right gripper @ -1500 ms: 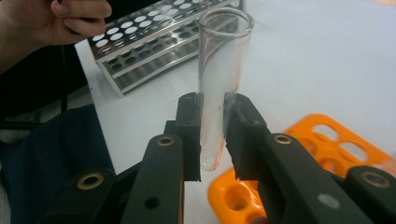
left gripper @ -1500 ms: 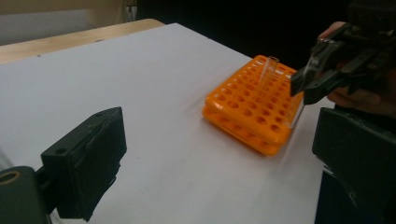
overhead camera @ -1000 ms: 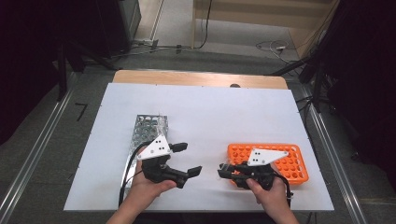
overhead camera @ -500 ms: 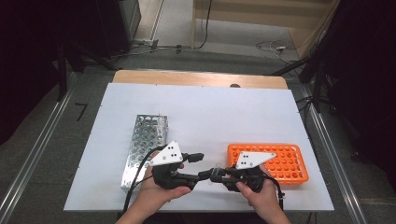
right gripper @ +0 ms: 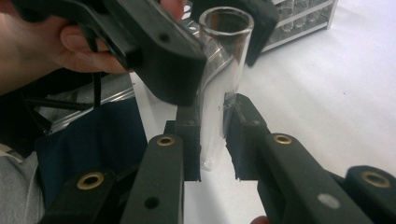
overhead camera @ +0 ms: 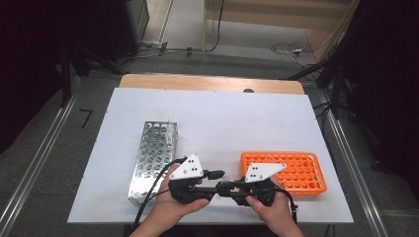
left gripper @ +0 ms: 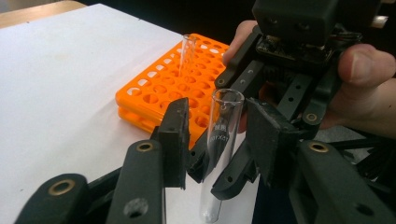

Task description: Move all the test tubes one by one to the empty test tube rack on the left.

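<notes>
The right hand-held gripper [right gripper: 212, 133] clamps a glass tube [right gripper: 219, 88], its base hidden; the left hand-held gripper [left gripper: 217, 140] stands wide.

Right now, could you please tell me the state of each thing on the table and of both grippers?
Clear glass test tube: upright, empty, held off the table between the grippers.
Right gripper: shut on the tube's lower part.
Left gripper: open, jaws either side of the tube.
Orange plastic tube rack: flat on the table, one clear tube standing in it.
Perforated metal rack: resting on the table.
</notes>
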Motion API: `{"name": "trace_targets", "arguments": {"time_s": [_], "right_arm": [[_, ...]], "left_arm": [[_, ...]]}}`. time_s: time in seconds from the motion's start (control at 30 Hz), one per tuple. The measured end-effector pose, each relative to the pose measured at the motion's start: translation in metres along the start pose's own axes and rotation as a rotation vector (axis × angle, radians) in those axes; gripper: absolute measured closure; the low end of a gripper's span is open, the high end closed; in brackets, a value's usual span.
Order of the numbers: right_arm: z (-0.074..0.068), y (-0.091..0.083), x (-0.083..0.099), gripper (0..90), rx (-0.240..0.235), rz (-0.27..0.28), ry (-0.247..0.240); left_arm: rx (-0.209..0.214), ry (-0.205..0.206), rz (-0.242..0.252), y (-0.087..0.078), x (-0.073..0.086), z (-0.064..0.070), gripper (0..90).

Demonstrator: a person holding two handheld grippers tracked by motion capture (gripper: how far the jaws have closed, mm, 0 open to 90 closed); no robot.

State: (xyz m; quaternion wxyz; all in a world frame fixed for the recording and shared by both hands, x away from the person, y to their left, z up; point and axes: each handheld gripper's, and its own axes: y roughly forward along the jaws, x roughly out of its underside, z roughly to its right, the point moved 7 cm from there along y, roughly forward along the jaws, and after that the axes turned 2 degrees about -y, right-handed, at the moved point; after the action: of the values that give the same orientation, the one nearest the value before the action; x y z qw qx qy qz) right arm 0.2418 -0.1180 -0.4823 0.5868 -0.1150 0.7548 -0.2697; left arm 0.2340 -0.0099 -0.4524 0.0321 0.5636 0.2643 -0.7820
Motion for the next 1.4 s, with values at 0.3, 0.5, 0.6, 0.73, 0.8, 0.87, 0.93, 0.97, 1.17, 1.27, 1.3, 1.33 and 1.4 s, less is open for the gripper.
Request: {"name": "trace_targets", "arguments": {"time_s": [0.3,0.5,0.6,0.73,0.8,0.87,0.93,0.97,1.17,1.27,1.3,1.33,1.4], "right_arm": [[-0.003,0.002,0.000,73.2,-0.015,-0.004,-0.014],[-0.003,0.002,0.000,73.2,-0.019,-0.007,-0.009],[-0.003,0.003,0.000,73.2,-0.019,-0.005,-0.010],[-0.003,0.002,0.000,73.1,-0.020,-0.003,-0.011],[-0.003,0.002,0.000,73.1,-0.019,-0.003,-0.010],[-0.003,0.003,0.000,73.1,-0.019,-0.005,-0.008],[-0.003,0.003,0.000,72.7,-0.022,-0.002,-0.005],[-0.003,0.003,0.000,72.3,-0.025,0.001,-0.004],[-0.003,0.001,0.002,57.5,-0.035,0.014,-0.007],[-0.003,-0.001,0.000,48.1,-0.043,0.034,-0.007],[-0.003,-0.002,0.000,45.2,-0.045,0.038,-0.008],[-0.003,-0.003,0.000,41.7,-0.040,0.042,-0.014],[-0.003,-0.006,-0.001,34.6,-0.052,0.046,-0.021]], "left_arm": [[0.008,0.005,-0.013,0.004,0.002,0.002,71.3],[0.010,0.011,-0.012,0.004,0.002,0.003,74.4],[0.005,0.015,-0.011,0.003,0.002,0.002,74.9],[-0.002,0.027,-0.006,0.003,0.001,0.003,75.5],[-0.005,0.033,-0.008,0.003,0.002,0.003,75.6],[-0.008,0.038,-0.011,0.003,0.002,0.003,75.8],[-0.011,0.039,-0.006,0.002,0.001,0.003,75.8],[-0.010,0.039,-0.004,0.002,0.001,0.003,75.9],[-0.028,0.036,0.013,-0.003,-0.001,0.000,75.9],[-0.040,0.032,0.021,-0.007,-0.003,-0.003,75.9],[-0.043,0.030,0.026,-0.008,-0.003,-0.005,75.9],[-0.048,0.031,0.030,-0.011,-0.004,-0.006,75.9],[-0.060,0.035,0.033,-0.014,-0.004,-0.009,75.9]]}}
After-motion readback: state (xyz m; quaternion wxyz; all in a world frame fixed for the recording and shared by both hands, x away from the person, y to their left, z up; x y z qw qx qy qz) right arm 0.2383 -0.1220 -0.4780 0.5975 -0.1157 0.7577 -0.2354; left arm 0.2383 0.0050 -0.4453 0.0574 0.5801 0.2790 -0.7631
